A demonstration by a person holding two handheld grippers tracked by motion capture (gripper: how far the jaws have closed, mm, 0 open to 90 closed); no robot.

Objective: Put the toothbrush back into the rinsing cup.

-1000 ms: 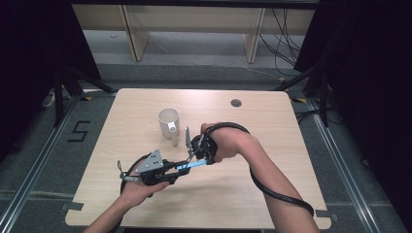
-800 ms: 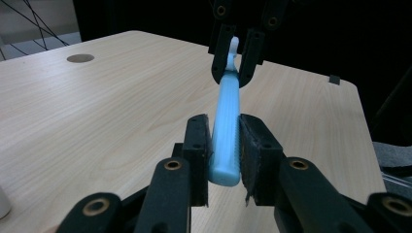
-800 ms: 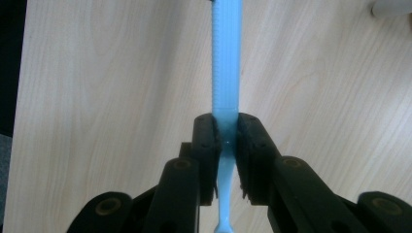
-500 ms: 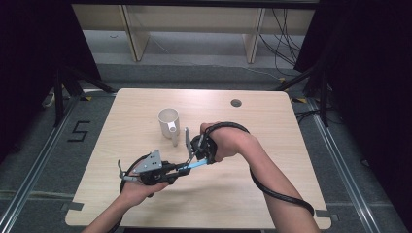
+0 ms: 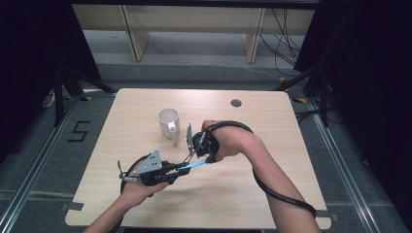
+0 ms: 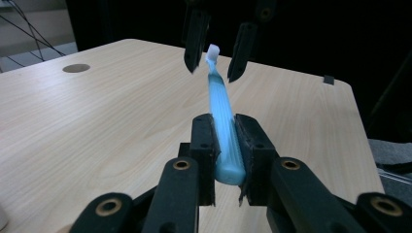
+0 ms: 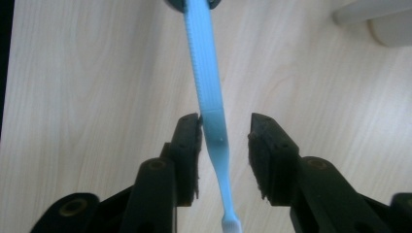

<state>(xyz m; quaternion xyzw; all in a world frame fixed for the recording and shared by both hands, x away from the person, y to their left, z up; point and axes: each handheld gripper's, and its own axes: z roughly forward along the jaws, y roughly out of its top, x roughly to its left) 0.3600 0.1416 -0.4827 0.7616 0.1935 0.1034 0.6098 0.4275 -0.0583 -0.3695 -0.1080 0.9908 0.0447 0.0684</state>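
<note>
A light blue toothbrush [image 5: 193, 165] [image 6: 221, 102] [image 7: 206, 68] hangs above the table with its white head pointing away from my left gripper. My left gripper [image 5: 176, 171] [image 6: 224, 124] is shut on its thick handle end. My right gripper [image 5: 191, 155] [image 7: 225, 124] is open and comes down from above, its jaws on either side of the thin neck. One jaw touches the neck and the other stands clear. The left gripper view also has the right gripper [image 6: 212, 73] framing the bristle end. A white mug [image 5: 168, 121] [image 7: 388, 24] stands upright behind the grippers.
The light wooden table [image 5: 272, 184] has a round cable hole [image 5: 236, 103] [image 6: 76, 68] near its far edge. A black cable loops around the person's right forearm [image 5: 272, 189]. Dark floor and metal rails surround the table.
</note>
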